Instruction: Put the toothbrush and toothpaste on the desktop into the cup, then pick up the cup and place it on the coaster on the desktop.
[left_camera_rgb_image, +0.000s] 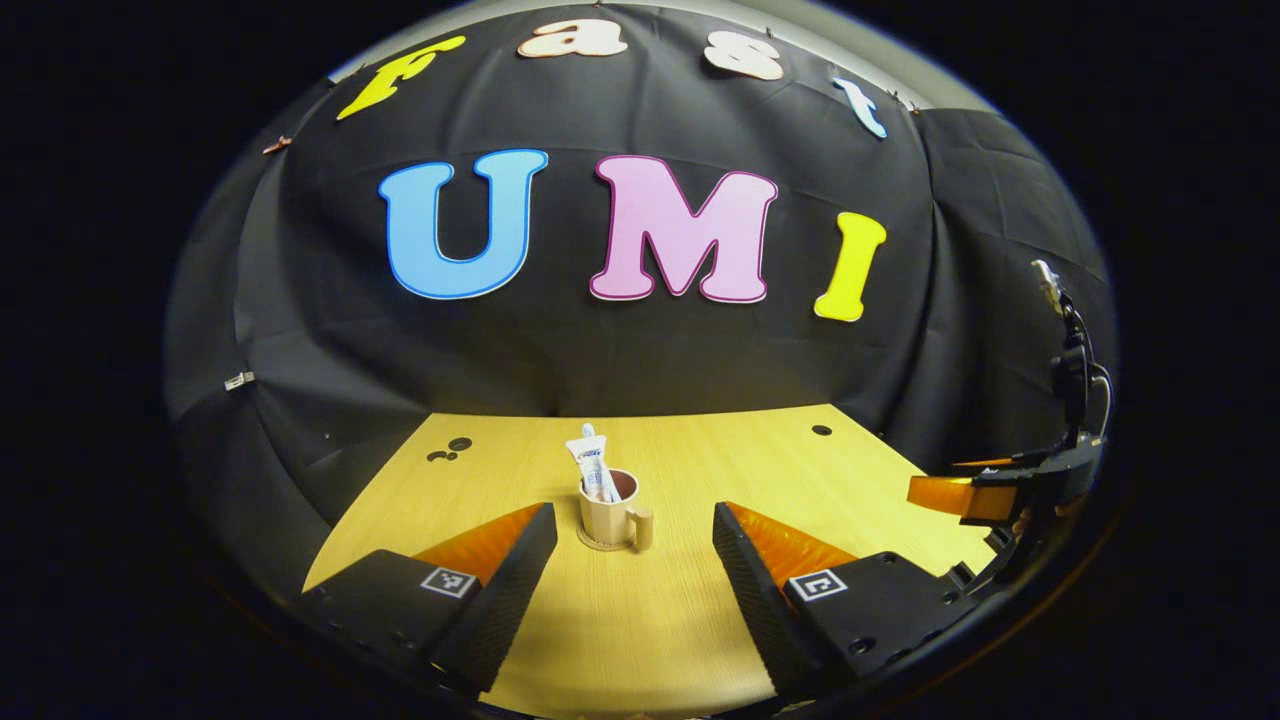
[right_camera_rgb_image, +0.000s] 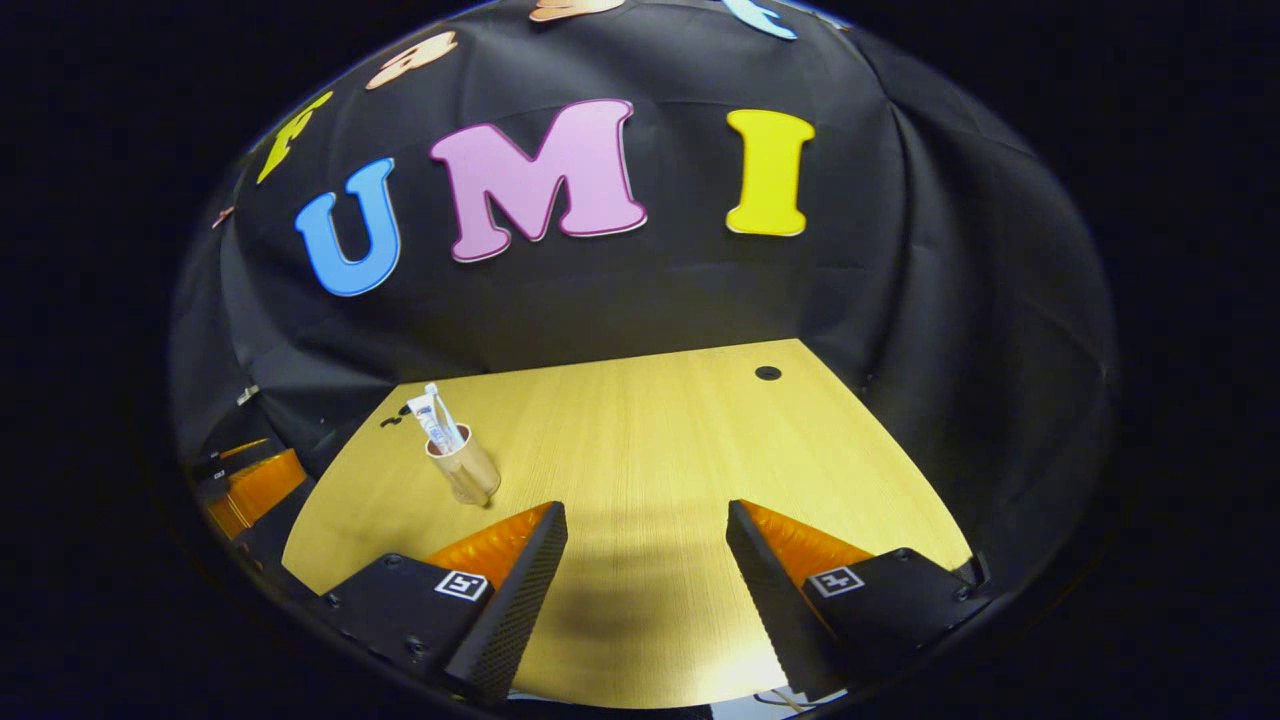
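**Cup stands on the coaster, both grippers spread and empty**

Left gripper view: the left gripper (left_camera_rgb_image: 634, 545) hangs over the wooden desktop (left_camera_rgb_image: 640, 640), its fingers wide apart and holding nothing. Just ahead, the beige cup (left_camera_rgb_image: 612, 518) sits upright on the coaster (left_camera_rgb_image: 598, 544) — toothpaste (left_camera_rgb_image: 588, 462) and toothbrush (left_camera_rgb_image: 592, 432) poke out of it.

Right gripper view: the right gripper (right_camera_rgb_image: 646, 545) is likewise spread and empty — the cup stands well off to its left.
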